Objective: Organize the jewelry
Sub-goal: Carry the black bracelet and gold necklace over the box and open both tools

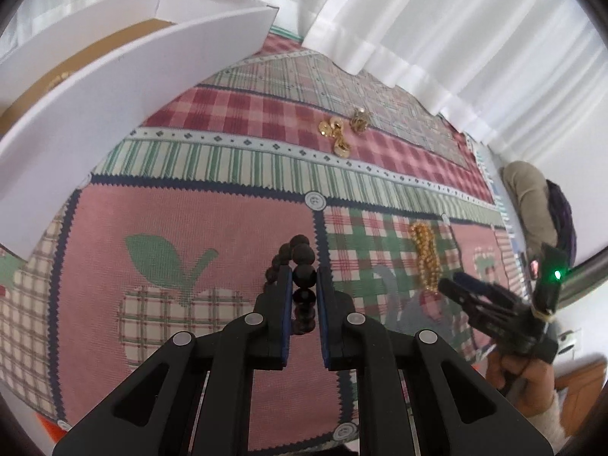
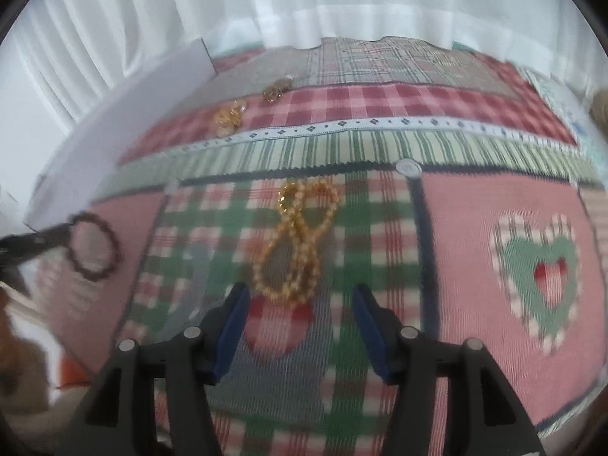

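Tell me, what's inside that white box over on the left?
Inside the white box a brown floor shows, with something small and gold lying on it. The near wall covers most of the inside, so anything else there cannot be seen.

A home, by the look of it: a patchwork tablecloth [image 1: 228, 174] with apples and hearts covers the table, sheer white curtains [image 1: 456, 38] hang close behind it, and a wooden cabinet [image 1: 581, 383] peeks in low at one side.

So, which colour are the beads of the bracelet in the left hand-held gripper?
Dark brown, nearly black; the bracelet shows best in the left wrist view.
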A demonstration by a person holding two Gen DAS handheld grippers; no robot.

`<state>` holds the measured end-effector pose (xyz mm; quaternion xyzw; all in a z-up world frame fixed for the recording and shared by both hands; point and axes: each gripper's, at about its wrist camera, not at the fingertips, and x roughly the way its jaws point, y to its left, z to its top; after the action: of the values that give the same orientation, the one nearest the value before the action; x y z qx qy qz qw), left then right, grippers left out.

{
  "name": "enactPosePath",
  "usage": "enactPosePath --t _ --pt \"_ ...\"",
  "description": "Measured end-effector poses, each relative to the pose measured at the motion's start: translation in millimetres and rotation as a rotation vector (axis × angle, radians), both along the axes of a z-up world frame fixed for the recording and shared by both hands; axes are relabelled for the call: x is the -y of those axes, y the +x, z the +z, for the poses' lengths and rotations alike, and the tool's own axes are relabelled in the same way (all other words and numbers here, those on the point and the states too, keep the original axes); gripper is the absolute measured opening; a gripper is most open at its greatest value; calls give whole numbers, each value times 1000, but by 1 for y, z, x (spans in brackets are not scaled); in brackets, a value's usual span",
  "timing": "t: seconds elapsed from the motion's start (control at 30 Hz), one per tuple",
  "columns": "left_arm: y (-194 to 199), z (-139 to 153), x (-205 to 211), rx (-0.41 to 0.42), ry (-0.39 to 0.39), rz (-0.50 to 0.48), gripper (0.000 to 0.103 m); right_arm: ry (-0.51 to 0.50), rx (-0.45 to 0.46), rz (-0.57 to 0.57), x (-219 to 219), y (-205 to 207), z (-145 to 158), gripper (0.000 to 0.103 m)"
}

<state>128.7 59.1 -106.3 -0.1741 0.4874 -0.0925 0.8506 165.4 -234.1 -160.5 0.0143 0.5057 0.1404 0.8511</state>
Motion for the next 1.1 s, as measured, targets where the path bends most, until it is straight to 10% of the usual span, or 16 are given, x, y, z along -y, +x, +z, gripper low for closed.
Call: enactPosePath --t 0.23,0.43,0.63,1.1 --pt "-3 -5 -6 -16 5 4 10 2 -38 -44 0 26 -13 56" --pt "-1 -7 -6 -19 -1 -4 10 -66 -46 14 -1 23 -12 25" --pt "0 -3 -5 -29 15 1 10 -169 -11 118 -20 28 -13 16" --pt "-5 75 -54 9 -18 55 10 250 47 182 -5 42 131 8"
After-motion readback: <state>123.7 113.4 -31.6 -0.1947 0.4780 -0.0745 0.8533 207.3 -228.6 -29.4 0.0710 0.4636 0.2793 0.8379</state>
